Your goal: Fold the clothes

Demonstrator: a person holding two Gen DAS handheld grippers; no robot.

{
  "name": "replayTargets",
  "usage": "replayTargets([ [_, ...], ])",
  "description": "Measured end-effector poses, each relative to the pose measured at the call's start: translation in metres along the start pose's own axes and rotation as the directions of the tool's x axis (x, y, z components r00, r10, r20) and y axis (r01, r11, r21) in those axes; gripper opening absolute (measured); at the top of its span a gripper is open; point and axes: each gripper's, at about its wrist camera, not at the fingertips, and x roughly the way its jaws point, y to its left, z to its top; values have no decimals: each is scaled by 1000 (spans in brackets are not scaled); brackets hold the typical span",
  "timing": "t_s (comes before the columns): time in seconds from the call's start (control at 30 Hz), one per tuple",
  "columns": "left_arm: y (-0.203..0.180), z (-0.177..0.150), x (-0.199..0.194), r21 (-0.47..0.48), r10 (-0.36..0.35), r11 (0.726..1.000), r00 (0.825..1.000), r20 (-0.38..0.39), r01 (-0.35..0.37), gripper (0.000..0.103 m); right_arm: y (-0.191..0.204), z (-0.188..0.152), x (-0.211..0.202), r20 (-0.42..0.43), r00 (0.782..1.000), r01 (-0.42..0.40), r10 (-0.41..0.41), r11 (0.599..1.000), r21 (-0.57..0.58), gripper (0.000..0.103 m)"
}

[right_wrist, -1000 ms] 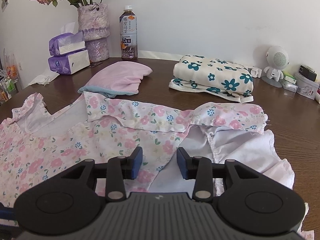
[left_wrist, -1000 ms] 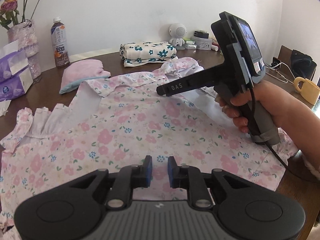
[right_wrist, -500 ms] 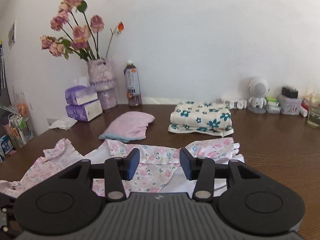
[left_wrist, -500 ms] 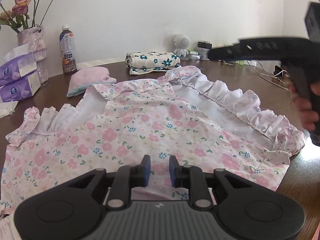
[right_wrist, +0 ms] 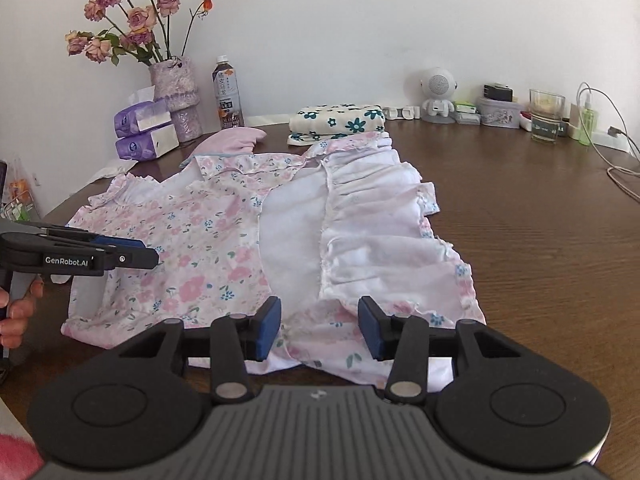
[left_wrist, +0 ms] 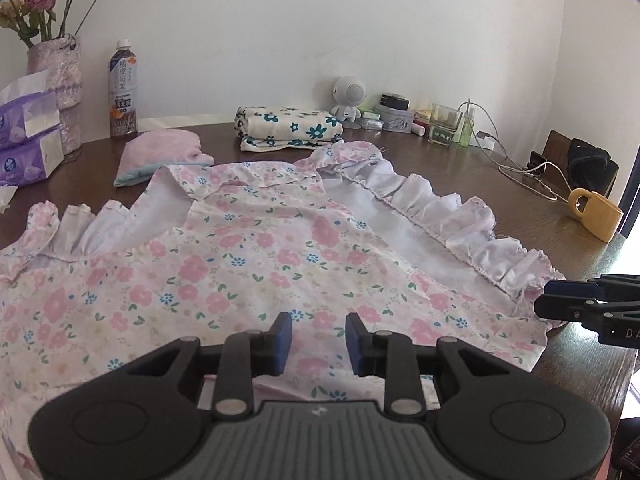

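My left gripper (left_wrist: 318, 338) and right gripper (right_wrist: 319, 328) both hover spread, pinching nothing, over the near hem of the pink floral ruffled cotton dress (right_wrist: 224, 236) lying flat on the brown wooden table (right_wrist: 540, 220).

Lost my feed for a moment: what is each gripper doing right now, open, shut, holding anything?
Left gripper: open, empty, over the floral garment.
Right gripper: open, empty, at the garment's near hem.

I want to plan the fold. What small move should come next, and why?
Probably lower the right tool onto the dress hem just beneath it and close. Both tools are open and empty, and the left tool also hangs over the flat dress.
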Motion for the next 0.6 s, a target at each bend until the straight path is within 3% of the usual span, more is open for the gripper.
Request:
replayTargets([
  [0.17, -18, -13, -14, 57, -80, 995, 997, -24, 81, 25, 1, -6, -17, 38, 998, 54, -53, 998, -40, 31],
  [0.3, -32, -25, -21, 85, -152, 984, 986, -68, 158, 25, -3, -8, -12, 11, 998, 70, -70, 997, -33, 23],
  [0.6, -38, -41, -37, 179, -67, 981, 997, -41, 73, 22, -14, -14, -9, -26, 994, 106, -106, 994, -13, 23],
])
